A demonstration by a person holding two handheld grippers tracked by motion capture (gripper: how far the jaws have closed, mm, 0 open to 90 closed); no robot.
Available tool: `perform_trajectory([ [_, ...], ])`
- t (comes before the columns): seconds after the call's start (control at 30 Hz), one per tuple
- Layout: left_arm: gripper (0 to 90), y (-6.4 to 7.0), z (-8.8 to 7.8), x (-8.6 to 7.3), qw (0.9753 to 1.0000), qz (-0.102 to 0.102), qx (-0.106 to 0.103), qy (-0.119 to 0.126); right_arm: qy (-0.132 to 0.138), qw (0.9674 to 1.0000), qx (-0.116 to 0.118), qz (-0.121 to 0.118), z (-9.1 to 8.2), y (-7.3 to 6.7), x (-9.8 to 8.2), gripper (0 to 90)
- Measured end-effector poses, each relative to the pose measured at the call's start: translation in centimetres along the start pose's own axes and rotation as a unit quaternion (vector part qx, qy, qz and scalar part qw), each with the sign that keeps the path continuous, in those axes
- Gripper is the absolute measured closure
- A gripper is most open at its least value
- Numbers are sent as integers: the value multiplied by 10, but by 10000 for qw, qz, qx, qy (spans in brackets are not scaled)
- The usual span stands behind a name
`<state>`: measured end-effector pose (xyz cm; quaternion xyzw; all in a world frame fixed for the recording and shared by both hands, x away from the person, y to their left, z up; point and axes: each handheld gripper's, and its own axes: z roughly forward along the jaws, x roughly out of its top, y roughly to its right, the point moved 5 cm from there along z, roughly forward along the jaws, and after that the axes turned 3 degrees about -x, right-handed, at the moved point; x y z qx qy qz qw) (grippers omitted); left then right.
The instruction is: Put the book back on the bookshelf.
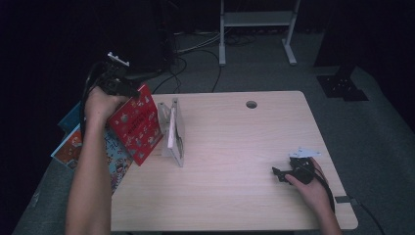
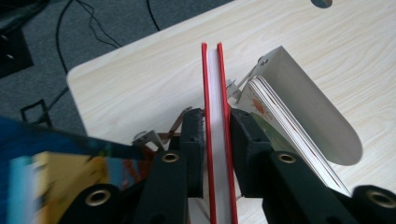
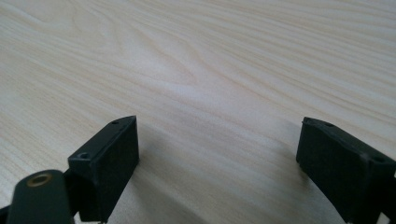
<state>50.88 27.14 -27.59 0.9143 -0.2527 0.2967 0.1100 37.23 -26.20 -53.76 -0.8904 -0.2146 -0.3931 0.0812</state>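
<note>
The red book (image 2: 218,135) stands on edge between the jaws of the left gripper (image 2: 217,135), which pinch it by its two covers over the table's left end; in the high view its patterned cover (image 1: 138,125) tilts toward the left edge. The near end of the book is cut off at the bottom of the left gripper view, and its lower corner in the high view is hard to tell from the books behind it. Just beside it to the right stands a metal bookend rack (image 1: 174,129) holding a thin white-spined book (image 2: 289,135), whose cover is mostly hidden. Past the table's left edge a pile of colourful books (image 1: 78,144) lies partly behind the forearm and blurs in the left gripper view. The rest of the table (image 1: 235,161) is bare wood to its right edge, where the right gripper (image 1: 277,174) rests, jaws spread wide with nothing between them.
</note>
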Motion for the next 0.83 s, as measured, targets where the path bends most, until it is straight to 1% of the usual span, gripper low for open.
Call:
perform_trajectory([
  [0.1,737,-2,-17,5,9999,35,120,73,-8,10000,0,-2,0,0,0,122],
  [0.13,738,-2,-17,5,9999,35,120,73,-8,10000,-1,-2,0,0,0,122],
  [0.17,737,-2,-29,8,9998,29,157,146,-8,10000,0,-1,0,0,0,122],
  [0.23,737,-2,-40,10,9995,55,208,210,-8,10000,-1,-1,0,0,0,122],
  [0.43,731,1,-64,17,9990,149,296,309,-12,10000,1,1,0,0,0,122],
  [0.5,731,3,-67,18,9988,157,332,309,-12,10000,-1,-2,0,0,0,122],
  [0.57,731,4,-69,20,9989,169,325,299,-16,10000,1,-12,0,0,0,122],
  [0.83,720,5,-70,20,9989,158,318,311,-12,10000,1,-2,0,0,0,122],
])
